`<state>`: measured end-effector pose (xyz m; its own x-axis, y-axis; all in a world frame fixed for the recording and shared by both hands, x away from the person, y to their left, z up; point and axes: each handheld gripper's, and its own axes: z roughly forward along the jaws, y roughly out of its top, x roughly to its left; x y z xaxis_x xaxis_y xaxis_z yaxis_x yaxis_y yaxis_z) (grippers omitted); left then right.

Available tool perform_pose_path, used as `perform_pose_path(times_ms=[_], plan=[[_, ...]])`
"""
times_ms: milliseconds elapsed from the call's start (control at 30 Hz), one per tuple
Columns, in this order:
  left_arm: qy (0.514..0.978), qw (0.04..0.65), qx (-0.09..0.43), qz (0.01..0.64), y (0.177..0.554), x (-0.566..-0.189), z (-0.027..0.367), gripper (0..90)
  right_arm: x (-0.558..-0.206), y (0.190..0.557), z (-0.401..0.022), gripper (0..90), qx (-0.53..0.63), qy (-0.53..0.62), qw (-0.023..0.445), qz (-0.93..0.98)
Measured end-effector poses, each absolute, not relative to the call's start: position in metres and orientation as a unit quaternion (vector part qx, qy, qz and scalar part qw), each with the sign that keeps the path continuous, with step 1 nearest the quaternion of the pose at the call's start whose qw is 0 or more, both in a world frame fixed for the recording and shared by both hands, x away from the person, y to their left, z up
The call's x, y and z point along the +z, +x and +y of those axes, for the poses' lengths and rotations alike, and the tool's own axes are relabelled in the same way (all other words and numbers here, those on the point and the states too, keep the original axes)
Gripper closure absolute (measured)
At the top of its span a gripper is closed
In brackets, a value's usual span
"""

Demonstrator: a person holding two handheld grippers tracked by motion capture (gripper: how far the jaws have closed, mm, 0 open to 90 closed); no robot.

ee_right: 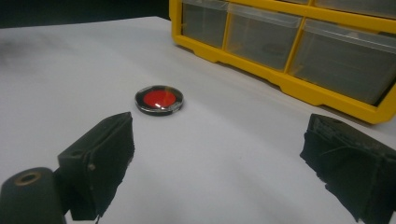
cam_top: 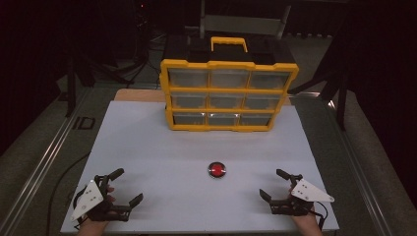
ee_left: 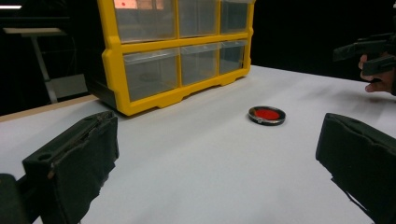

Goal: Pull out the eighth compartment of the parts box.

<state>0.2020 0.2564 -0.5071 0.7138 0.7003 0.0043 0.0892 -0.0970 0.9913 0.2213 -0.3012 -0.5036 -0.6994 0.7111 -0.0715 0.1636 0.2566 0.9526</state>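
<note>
Our fingers stand wide and hold nothing: the left gripper [cam_top: 123, 188] and right gripper [cam_top: 274, 183] rest near the table's [cam_top: 147, 142] front corners, likely readied to approach. Between them, nearer the right, lies the red disc [cam_top: 217, 169] (flat, dark-rimmed). The yellow drawer cabinet [cam_top: 228, 93] stands well behind it; we judge nothing blocks either reach.
</note>
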Motion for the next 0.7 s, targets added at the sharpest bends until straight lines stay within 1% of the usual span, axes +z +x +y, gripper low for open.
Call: perform_pose_path(times_ms=[233, 633, 700], plan=[[0.703, 0.606, 0.253, 0.274, 0.2015, -0.5063, 0.2533, 0.3, -0.5028, 0.2193, -0.2986, 8.8, 0.525, 0.291, 0.261, 0.756], [0.701, 0.609, 0.255, 0.27, 0.1994, -0.5051, 0.2539, 0.3, -0.5047, 0.2246, -0.2958, 8.8, 0.504, 0.29, 0.241, 0.777], [0.701, 0.609, 0.255, 0.269, 0.1993, -0.5046, 0.2538, 0.3, -0.5052, 0.2238, -0.2951, 8.8, 0.503, 0.288, 0.25, 0.775]])
